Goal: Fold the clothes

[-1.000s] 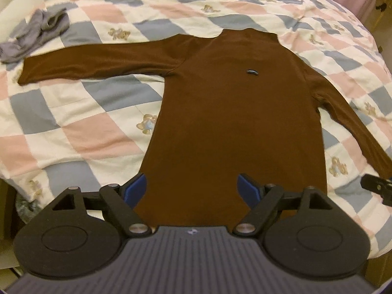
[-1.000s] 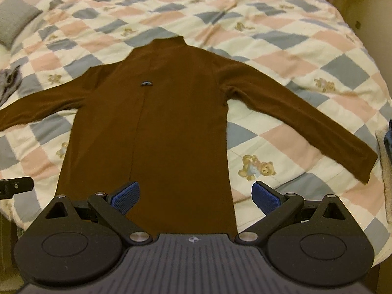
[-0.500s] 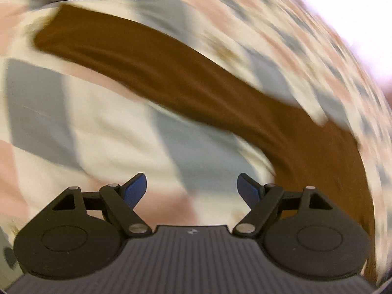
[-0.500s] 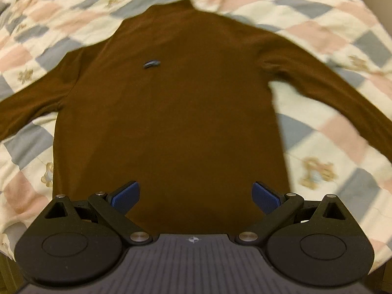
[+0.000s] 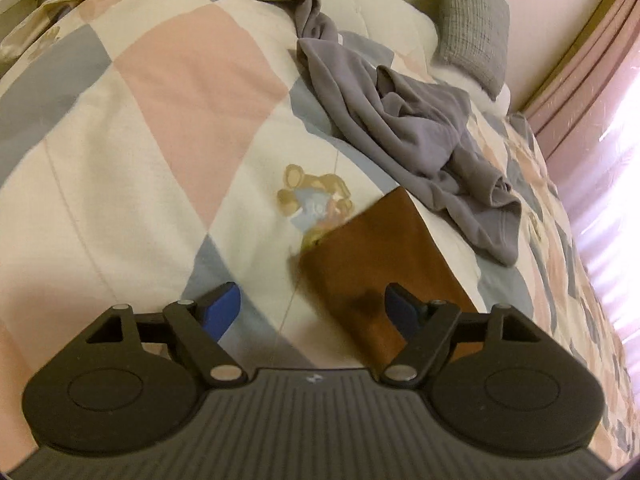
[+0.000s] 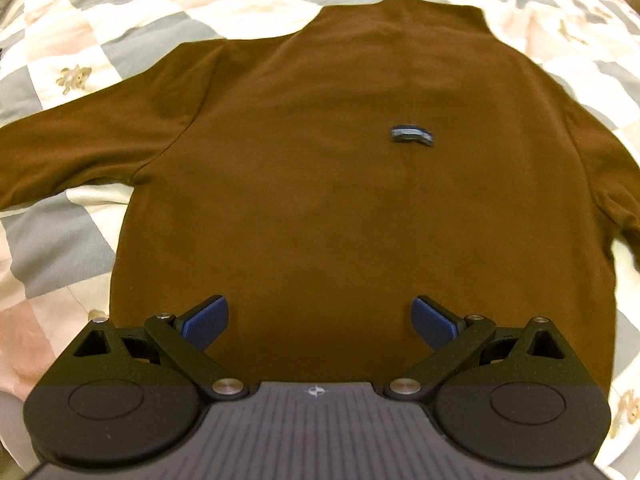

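Note:
A brown long-sleeved top (image 6: 320, 184) lies flat on the patchwork quilt, collar at the far side, with a small blue tag (image 6: 411, 134) on its back. My right gripper (image 6: 320, 320) hovers open over the lower body of the top, nothing between its fingers. In the left wrist view only the cuff end of the top's left sleeve (image 5: 384, 256) shows. My left gripper (image 5: 314, 308) is open just short of that cuff, its right finger (image 5: 402, 312) over the brown fabric and its left finger (image 5: 220, 308) over the quilt.
A crumpled grey garment (image 5: 408, 128) lies just beyond the cuff. A grey cushion (image 5: 474, 20) leans at the headboard, beside pink curtains (image 5: 592, 92). The checked quilt (image 5: 160, 128) with teddy-bear prints covers the whole bed (image 6: 60, 248).
My left gripper has swung left from the top's hem to the end of the left sleeve. My right gripper has moved forward and left over the top's body. Both stayed open.

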